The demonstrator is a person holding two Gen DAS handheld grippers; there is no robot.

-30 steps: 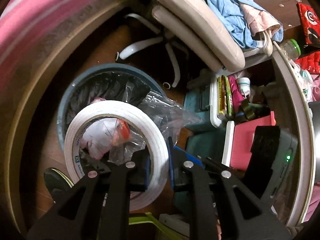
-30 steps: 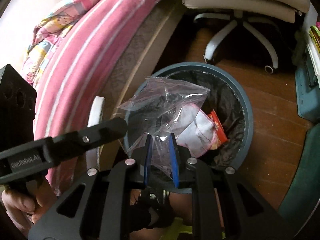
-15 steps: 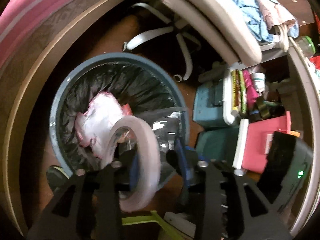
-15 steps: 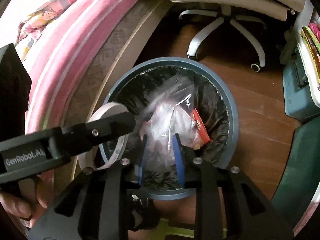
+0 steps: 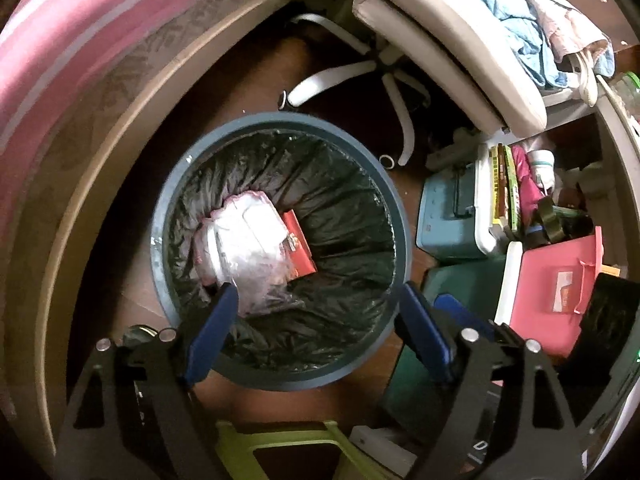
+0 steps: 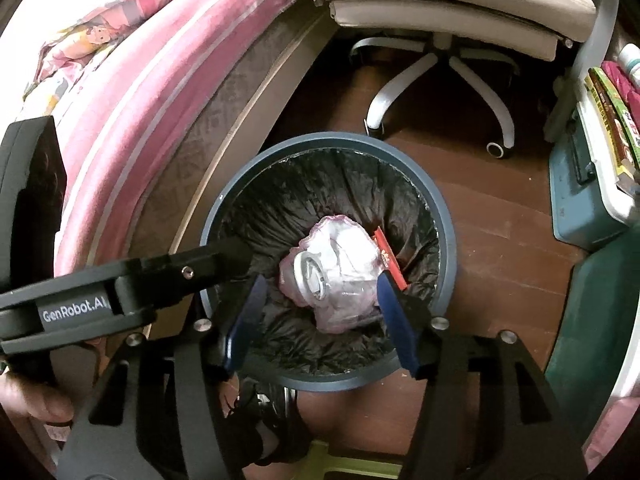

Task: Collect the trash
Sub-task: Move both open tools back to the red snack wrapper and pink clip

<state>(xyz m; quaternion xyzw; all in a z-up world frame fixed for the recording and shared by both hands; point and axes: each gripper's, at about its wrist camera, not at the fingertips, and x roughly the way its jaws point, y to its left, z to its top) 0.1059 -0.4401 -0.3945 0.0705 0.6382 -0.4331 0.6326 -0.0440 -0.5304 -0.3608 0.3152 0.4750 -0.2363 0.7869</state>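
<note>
From my right wrist camera I can see something the left one hides: a white roll of tape (image 6: 313, 274) lying on top of the crumpled clear plastic bag (image 6: 344, 280), with the black arm of the left gripper (image 6: 160, 280) reaching in from the side above the rim. My left wrist camera shows only pale crinkled plastic (image 5: 248, 256) there, no roll that I can make out, but it gives me the cluttered far side: a teal plastic storage box (image 5: 450, 216) and a pink lidded bin (image 5: 556, 284) beside the desk. In both views the round blue-grey trash bin (image 5: 400, 216) with its black liner stands on the wooden floor next to the pink-covered bed (image 6: 132, 92), holding the bag, the tape and a red flat packet (image 5: 298, 242) leaning against the bag. The left gripper (image 5: 316, 332) has its blue pads spread wide and empty over the bin's near rim; the right gripper (image 6: 322, 320) is likewise spread apart, gripping nothing, hovering above the trash.
</note>
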